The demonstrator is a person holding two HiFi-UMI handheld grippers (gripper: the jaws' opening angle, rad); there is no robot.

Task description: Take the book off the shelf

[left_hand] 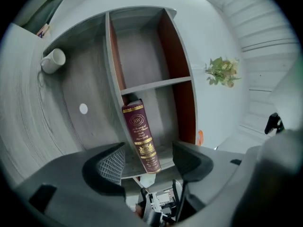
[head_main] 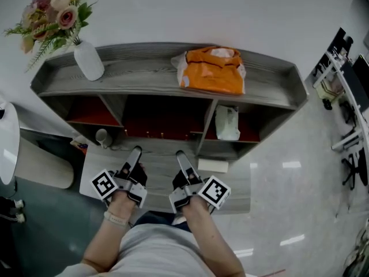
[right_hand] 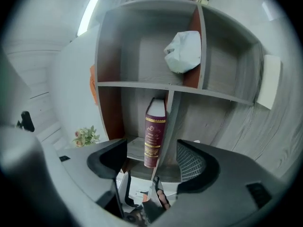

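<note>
Left tool jaws wide apart, gripping nothing; maroon book stands on shelf beyond them, untouched. Right tool equally wide, empty.

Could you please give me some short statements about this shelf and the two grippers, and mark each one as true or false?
1. A dark red book stands upright in a compartment of the shelf. True.
2. The left gripper is closed on the book. False: its fingers are apart and do not touch the book, which is still further in.
3. An orange bag lies on top of the shelf. True.
4. The white vase with flowers stands inside a compartment. False: it stands on top of the shelf, at the left end in the head view.
5. The right gripper holds something. False: it is open and empty, and it faces the book.
</note>
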